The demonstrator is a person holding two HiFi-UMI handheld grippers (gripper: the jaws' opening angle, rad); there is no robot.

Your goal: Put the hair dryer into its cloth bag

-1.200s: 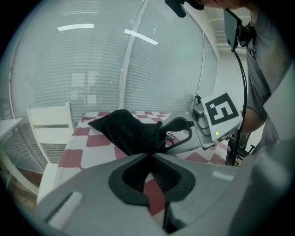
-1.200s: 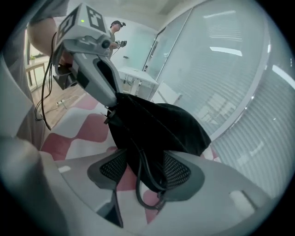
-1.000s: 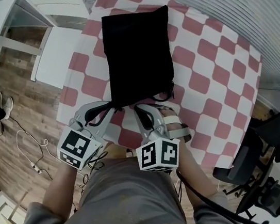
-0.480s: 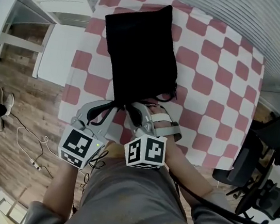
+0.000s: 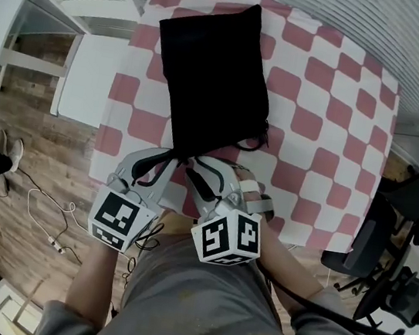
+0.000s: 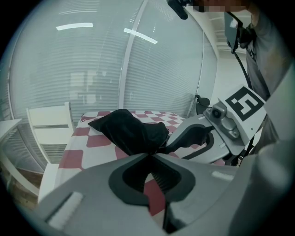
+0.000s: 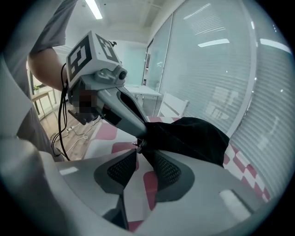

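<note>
The black cloth bag (image 5: 211,77) lies on the checkered table (image 5: 331,134), close to its left edge, with open surface to the right. The left gripper (image 5: 170,157) is clamped on the bag's near end. The right gripper (image 5: 197,162), just beside it, has just been opening; its jaws stand apart at the bag's rim.

Three cameras, one shared subject
Head camera looks steeply down; both gripper cameras sit low and close, all sharing the cloth bag (image 5: 211,77).
</note>
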